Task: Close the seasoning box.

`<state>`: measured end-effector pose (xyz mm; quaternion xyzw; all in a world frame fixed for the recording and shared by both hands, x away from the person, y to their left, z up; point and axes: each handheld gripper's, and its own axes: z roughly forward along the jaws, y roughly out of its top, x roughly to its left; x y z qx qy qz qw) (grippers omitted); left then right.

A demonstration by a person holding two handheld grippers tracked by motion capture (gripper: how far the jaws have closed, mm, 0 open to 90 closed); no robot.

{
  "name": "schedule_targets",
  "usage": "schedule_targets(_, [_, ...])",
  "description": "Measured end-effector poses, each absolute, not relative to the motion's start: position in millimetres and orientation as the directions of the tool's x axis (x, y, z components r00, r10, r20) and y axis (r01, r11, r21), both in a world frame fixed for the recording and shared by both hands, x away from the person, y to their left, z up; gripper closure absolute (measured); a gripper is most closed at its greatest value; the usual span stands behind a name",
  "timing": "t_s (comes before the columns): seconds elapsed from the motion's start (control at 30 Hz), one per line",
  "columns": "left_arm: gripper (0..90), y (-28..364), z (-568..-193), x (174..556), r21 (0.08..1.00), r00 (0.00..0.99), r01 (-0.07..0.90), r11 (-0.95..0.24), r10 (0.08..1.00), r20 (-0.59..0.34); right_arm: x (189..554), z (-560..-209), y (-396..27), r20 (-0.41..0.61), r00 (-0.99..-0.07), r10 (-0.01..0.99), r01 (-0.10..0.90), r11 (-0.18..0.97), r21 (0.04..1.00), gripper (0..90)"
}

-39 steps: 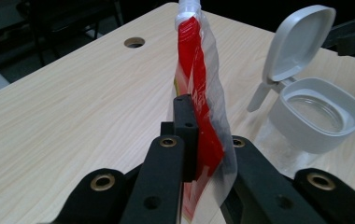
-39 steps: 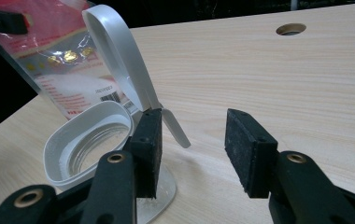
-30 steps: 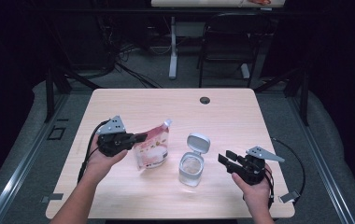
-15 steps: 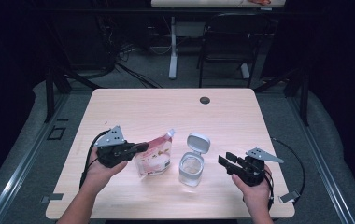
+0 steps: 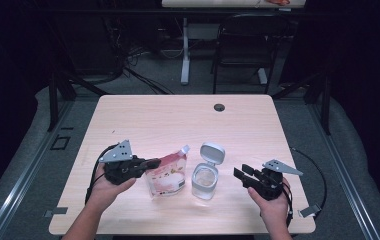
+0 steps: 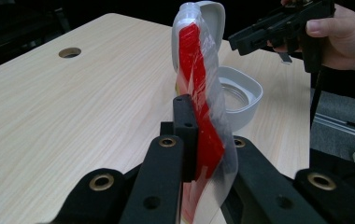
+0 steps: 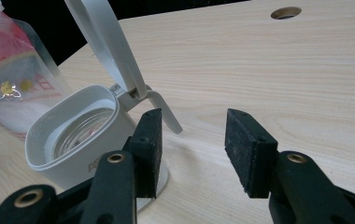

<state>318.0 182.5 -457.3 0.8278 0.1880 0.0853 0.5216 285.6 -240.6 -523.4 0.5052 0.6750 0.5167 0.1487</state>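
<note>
A red-and-clear refill pouch [image 5: 168,174] stands upright near the front edge of the light wooden tabletop [image 5: 178,120], left of centre, its spout corner tilted toward a clear jar [image 5: 205,181] just beside it. The left gripper [image 5: 150,163] is clamped on the pouch's side; the left gripper view shows the pouch [image 6: 199,93] edge-on, pinched between the jaws. The jar's white flip lid [image 5: 212,152] stands open. The right gripper [image 5: 241,173] hovers near the jar, jaws apart; its own view looks into the white-collared jar mouth [image 7: 75,128]. A cable hole [image 5: 219,107] sits near the far edge. Dark room beyond, with a chair [image 5: 243,50].
</note>
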Motion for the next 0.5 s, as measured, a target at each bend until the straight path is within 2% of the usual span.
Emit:
schedule_targets(0.2, [87.4, 187.5, -460.9, 314.7, 0.9, 0.907, 0.235, -0.367, 0.415, -0.068, 285.4, -523.3, -240.5, 0.316, -0.447, 0.837, 0.526, -0.04, 0.849, 56.5])
schedule_targets(0.5, [71.6, 187.1, -465.0, 309.7, 0.903, 0.897, 0.24, -0.358, 0.438, -0.064, 285.5, -520.6, -240.7, 0.311, -0.465, 0.829, 0.512, -0.035, 0.858, 54.5])
